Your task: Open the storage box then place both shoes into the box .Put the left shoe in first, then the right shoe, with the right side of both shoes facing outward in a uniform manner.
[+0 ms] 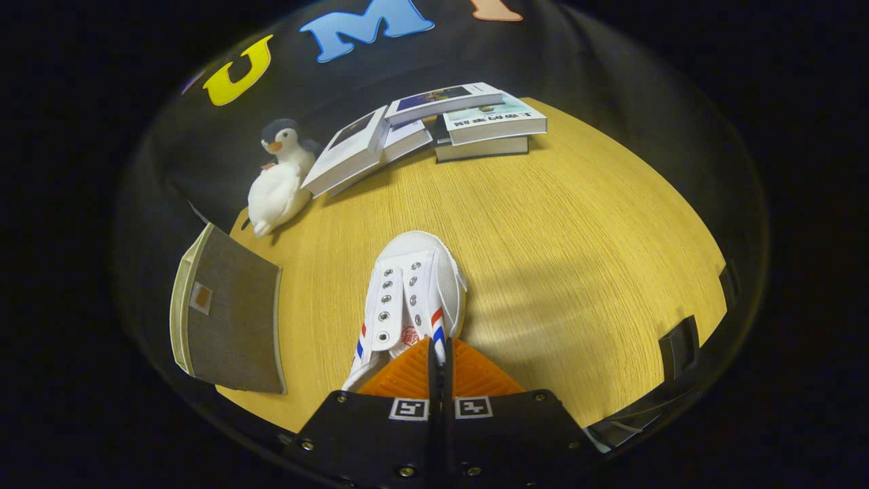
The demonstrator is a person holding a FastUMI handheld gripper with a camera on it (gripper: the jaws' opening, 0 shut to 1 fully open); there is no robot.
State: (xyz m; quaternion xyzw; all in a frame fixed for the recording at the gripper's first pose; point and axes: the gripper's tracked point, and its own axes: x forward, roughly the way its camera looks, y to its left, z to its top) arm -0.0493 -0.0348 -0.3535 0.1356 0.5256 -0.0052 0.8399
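A white canvas shoe [414,292] with red and blue side stripes points away from me, toe toward the books. My gripper [438,360] is shut on it. The two orange fingers [400,377] are pressed almost together on the shoe's right side wall near the opening, and its heel is hidden under them. The shoe looks to hang a little above the wooden table [577,224], with a soft shadow to its right. The storage box [227,312], with a grey top, cream sides and a small tab, stands to the left of the fingers. I cannot tell whether it is open.
A plush penguin [278,180] sits at the table's far left corner, beyond the box. Several books [434,125] lie along the far edge, one leaning on the others. Black clamps [679,346] grip the table's right edge.
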